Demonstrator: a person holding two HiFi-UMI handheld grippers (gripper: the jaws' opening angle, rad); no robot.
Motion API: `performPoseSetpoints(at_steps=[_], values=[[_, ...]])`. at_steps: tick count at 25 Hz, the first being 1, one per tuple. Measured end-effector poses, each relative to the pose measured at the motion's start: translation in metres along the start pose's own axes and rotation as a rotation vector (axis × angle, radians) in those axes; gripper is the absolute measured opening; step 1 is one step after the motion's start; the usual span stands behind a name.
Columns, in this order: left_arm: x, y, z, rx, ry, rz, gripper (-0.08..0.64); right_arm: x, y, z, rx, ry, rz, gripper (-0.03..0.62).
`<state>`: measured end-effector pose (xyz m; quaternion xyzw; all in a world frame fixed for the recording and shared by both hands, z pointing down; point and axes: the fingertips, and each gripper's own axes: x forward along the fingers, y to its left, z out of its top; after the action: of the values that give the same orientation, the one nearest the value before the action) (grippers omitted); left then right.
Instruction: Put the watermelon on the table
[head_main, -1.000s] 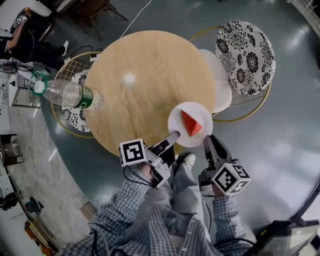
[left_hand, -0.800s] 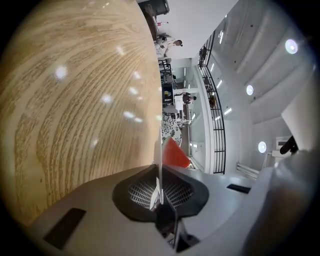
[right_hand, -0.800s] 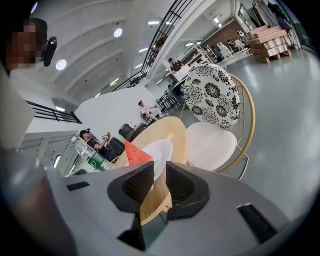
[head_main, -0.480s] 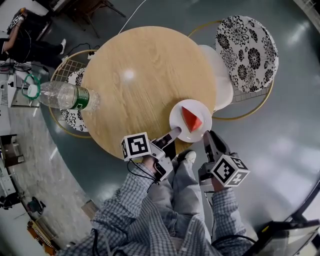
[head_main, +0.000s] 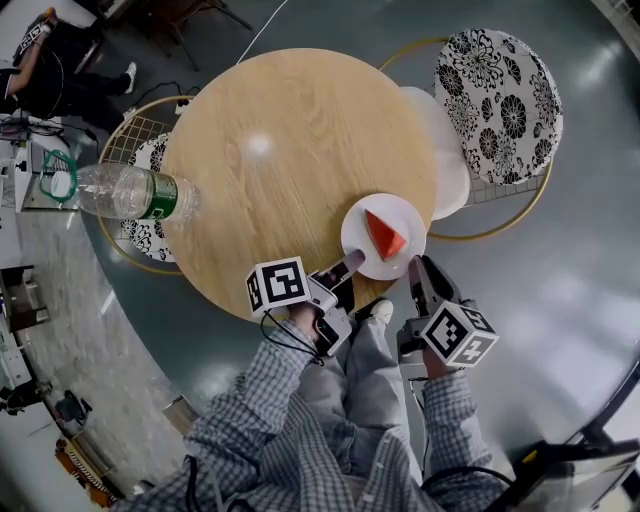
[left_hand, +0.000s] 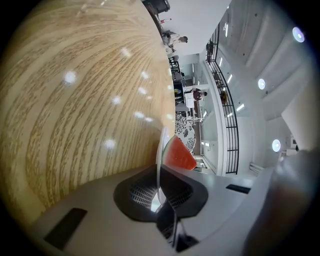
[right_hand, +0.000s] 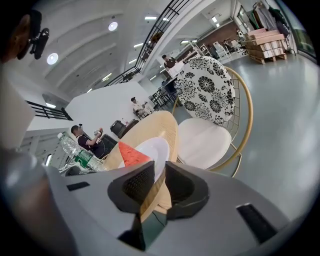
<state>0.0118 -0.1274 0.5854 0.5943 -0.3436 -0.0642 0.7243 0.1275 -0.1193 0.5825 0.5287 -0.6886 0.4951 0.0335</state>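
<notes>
A red watermelon wedge (head_main: 383, 236) lies on a white plate (head_main: 395, 212) at the near right edge of the round wooden table (head_main: 290, 150). My left gripper (head_main: 350, 262) has just been closing and is shut on the plate's near rim (left_hand: 162, 145), with the wedge (left_hand: 178, 154) just beyond the jaws. My right gripper (head_main: 414, 265) is at the plate's right side. Its jaws have just been closing too, but a gap remains. In that gap (right_hand: 160, 172) show the plate's rim (right_hand: 157, 150) and the table's edge, with the wedge (right_hand: 131, 154) behind.
A plastic water bottle (head_main: 130, 192) stands at the table's left edge. A chair with a flowered back (head_main: 497, 100) and a white seat (head_main: 440, 150) is at the right, another chair (head_main: 150, 230) at the left. My legs and shoe (head_main: 375, 318) are under the near edge.
The plate with the wedge and both grippers have come down a little and shifted slightly further over the tabletop. The bottle and chairs stay put.
</notes>
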Motion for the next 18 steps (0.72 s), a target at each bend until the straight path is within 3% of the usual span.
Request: performPoseSetpoints(at_steps=[8,14,18], values=[[0.007,-0.001,0.006,0.013,-0.006,0.025,0.018,0.008,-0.001,0.007,-0.085,0.016,-0.010,0.077],[0.008,-0.001,0.006,0.008,-0.007,0.033,0.017,0.003,0.002,0.005,-0.311,0.091,-0.042,0.087],[0.009,-0.001,0.006,0.000,-0.008,0.032,0.017,-0.007,0.012,0.005,-0.564,0.110,-0.096,0.112]])
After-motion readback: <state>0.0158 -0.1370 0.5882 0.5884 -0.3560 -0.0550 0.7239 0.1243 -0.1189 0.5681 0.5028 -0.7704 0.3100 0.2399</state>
